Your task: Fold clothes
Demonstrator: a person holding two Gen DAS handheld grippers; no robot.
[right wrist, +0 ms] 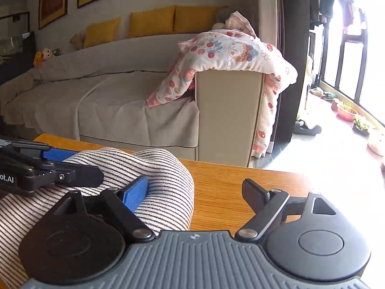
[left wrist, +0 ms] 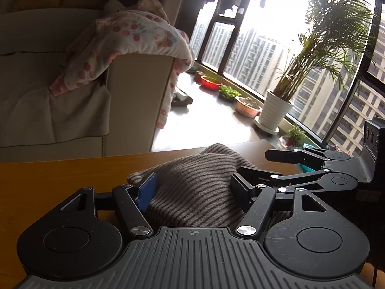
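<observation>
A striped knit garment [left wrist: 197,183] lies bunched on the wooden table [left wrist: 60,175]. My left gripper [left wrist: 193,189] is open, its jaws wide apart over the garment, not clamping it. The right gripper shows at the right in the left wrist view [left wrist: 262,167], open. In the right wrist view the garment [right wrist: 158,175] lies at the left on the table [right wrist: 228,187]. My right gripper [right wrist: 195,191] is open over the garment's right edge, its blue-padded finger [right wrist: 134,192] resting on the fabric. The left gripper [right wrist: 72,165] enters from the left over the garment.
A beige sofa [right wrist: 108,101] with a floral blanket [right wrist: 231,55] over its arm stands beyond the table. Yellow cushions [right wrist: 154,21] line its back. Potted plants [left wrist: 274,110] and bowls [left wrist: 210,83] sit on the floor by the window. The table's far edge is close ahead.
</observation>
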